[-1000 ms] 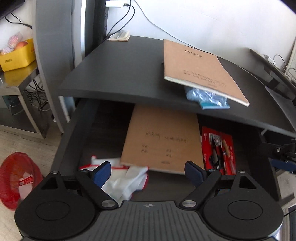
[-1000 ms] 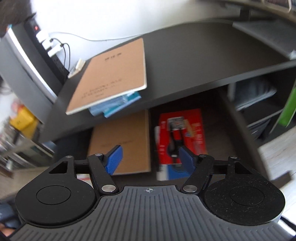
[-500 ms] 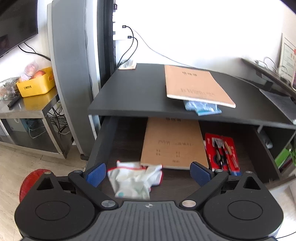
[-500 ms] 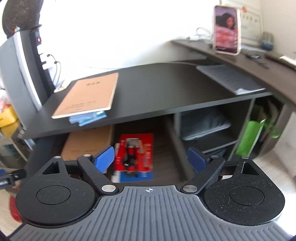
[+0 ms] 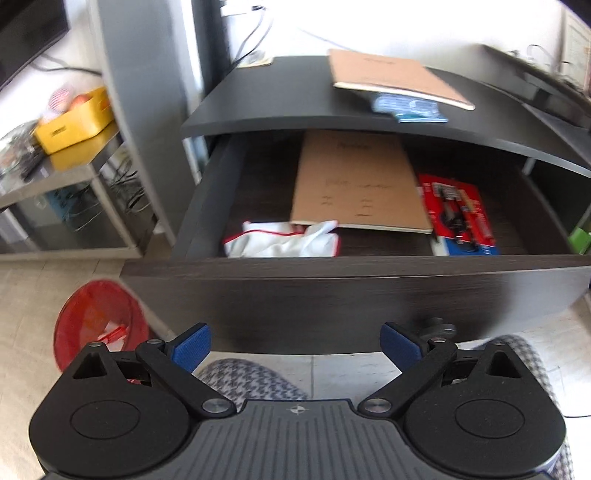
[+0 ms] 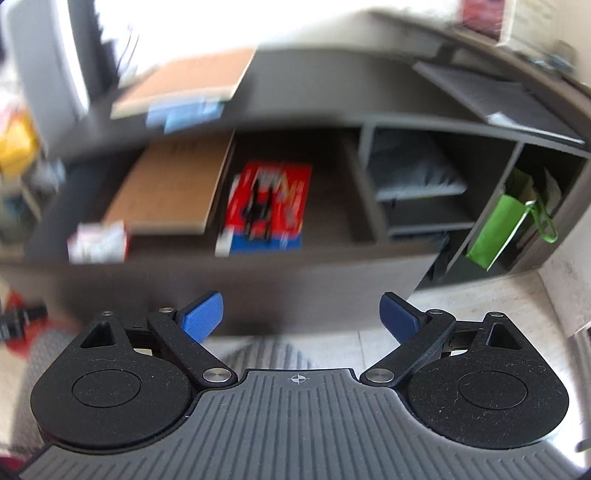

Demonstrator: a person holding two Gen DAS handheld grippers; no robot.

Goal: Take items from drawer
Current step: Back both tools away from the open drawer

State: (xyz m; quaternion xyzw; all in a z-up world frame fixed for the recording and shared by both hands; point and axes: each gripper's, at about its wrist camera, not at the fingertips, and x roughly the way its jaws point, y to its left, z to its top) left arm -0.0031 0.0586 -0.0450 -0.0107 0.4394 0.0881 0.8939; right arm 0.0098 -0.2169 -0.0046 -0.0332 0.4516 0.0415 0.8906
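A dark desk (image 5: 280, 92) stood against a bright white wall (image 5: 424, 26), a metal side table (image 5: 55, 173) beside it, over what looked like pale tiled floor (image 5: 44, 280).

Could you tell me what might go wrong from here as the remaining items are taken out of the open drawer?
1. The white cloth has a corner tucked under the brown folder; pulling it could drag the folder along.
2. The folder lies flat, giving the jaws little edge to pinch, so a grip may slip.
3. The red package sits partly beneath the desktop; lifting it straight up might knock that edge.
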